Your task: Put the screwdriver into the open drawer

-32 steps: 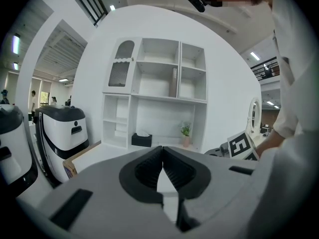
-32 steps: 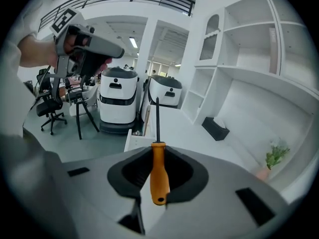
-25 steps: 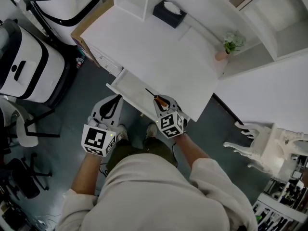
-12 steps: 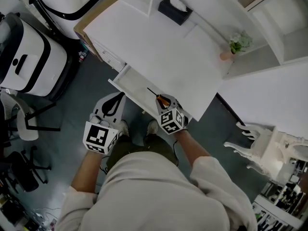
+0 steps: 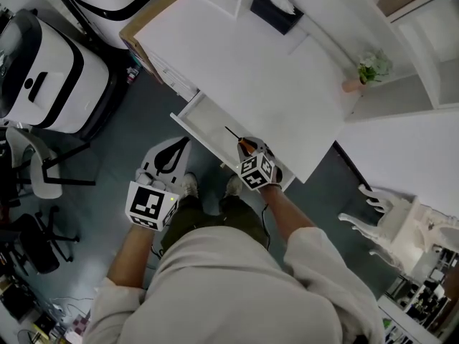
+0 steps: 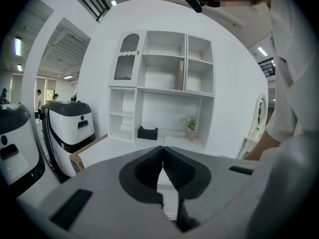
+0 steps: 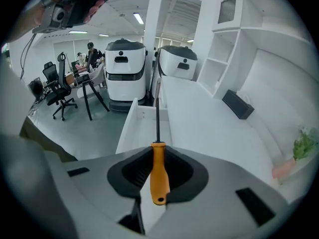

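Note:
My right gripper (image 5: 247,150) (image 7: 158,156) is shut on the screwdriver (image 7: 158,171), gripping its orange handle. The thin dark shaft (image 5: 232,134) points forward over the open white drawer (image 5: 208,124) (image 7: 137,128) that is pulled out from the white desk (image 5: 251,70). My left gripper (image 5: 169,153) (image 6: 162,159) is shut with nothing in it and hangs over the grey floor, left of the drawer's near corner.
A black tissue box (image 5: 278,9) and a small potted plant (image 5: 369,70) stand at the back of the desk. White shelves (image 6: 162,83) rise behind it. Two white-and-black machines (image 5: 50,84) stand left of the desk, with an office chair (image 5: 32,170) nearby.
My right gripper with the screwdriver has moved slightly forward over the drawer. The head view has shifted, so the desk sits lower and to the right. The left gripper has stayed where it was.

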Demonstrator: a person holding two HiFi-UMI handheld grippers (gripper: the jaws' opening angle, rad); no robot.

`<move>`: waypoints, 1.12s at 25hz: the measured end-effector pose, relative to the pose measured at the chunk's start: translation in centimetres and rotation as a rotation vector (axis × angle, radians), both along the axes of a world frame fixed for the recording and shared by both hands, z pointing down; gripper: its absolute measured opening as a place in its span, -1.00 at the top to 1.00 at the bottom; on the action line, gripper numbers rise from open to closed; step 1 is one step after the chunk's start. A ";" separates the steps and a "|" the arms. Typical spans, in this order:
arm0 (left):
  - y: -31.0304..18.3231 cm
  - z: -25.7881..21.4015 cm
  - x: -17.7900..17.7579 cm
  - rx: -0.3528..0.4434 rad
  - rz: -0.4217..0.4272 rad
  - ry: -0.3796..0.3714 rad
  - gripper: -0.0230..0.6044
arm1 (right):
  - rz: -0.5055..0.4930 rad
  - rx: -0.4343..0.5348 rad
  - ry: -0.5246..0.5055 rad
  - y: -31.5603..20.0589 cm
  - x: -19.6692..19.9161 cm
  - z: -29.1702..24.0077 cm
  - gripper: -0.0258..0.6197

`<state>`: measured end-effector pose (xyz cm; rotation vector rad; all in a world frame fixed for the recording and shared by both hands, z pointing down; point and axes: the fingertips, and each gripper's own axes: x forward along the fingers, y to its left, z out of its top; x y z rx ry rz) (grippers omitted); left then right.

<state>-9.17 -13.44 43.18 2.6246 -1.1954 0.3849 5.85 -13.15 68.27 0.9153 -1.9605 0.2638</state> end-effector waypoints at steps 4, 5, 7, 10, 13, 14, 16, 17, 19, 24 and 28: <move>-0.4 0.5 -0.4 -0.011 -0.009 -0.014 0.91 | 0.004 -0.041 0.013 -0.5 0.1 2.2 0.68; -0.4 0.6 -0.5 -0.014 -0.012 -0.017 0.91 | 0.003 -0.050 0.016 -0.5 0.2 2.7 0.68; -0.6 0.9 -0.7 -0.022 -0.017 -0.025 0.91 | 0.001 -0.069 0.022 -0.6 0.2 3.6 0.68; -0.8 1.3 -0.9 -0.030 -0.023 -0.032 0.91 | 0.002 -0.096 0.028 -0.7 0.3 5.1 0.68; -1.0 1.7 -0.9 -0.037 -0.025 -0.042 0.91 | 0.001 -0.120 0.034 -0.8 0.3 6.5 0.68; -0.9 1.9 -1.0 -0.039 -0.024 -0.048 0.91 | 0.001 -0.127 0.036 -0.8 0.3 7.0 0.68; -0.9 2.1 -1.1 -0.043 -0.023 -0.057 0.91 | 0.001 -0.141 0.041 -0.9 0.3 7.8 0.68; -0.9 2.2 -1.1 -0.045 -0.025 -0.058 0.91 | 0.001 -0.148 0.044 -0.8 0.3 8.3 0.68; -0.9 2.4 -1.3 -0.057 -0.030 -0.060 0.91 | 0.001 -0.163 0.050 -0.8 0.3 9.2 0.68; -0.7 3.3 -2.0 -0.084 -0.048 -0.074 0.91 | 0.005 -0.198 0.062 -0.6 0.4 11.4 0.68; -0.8 4.2 -2.4 -0.101 -0.055 -0.092 0.91 | 0.008 -0.223 0.067 -0.7 0.5 13.0 0.68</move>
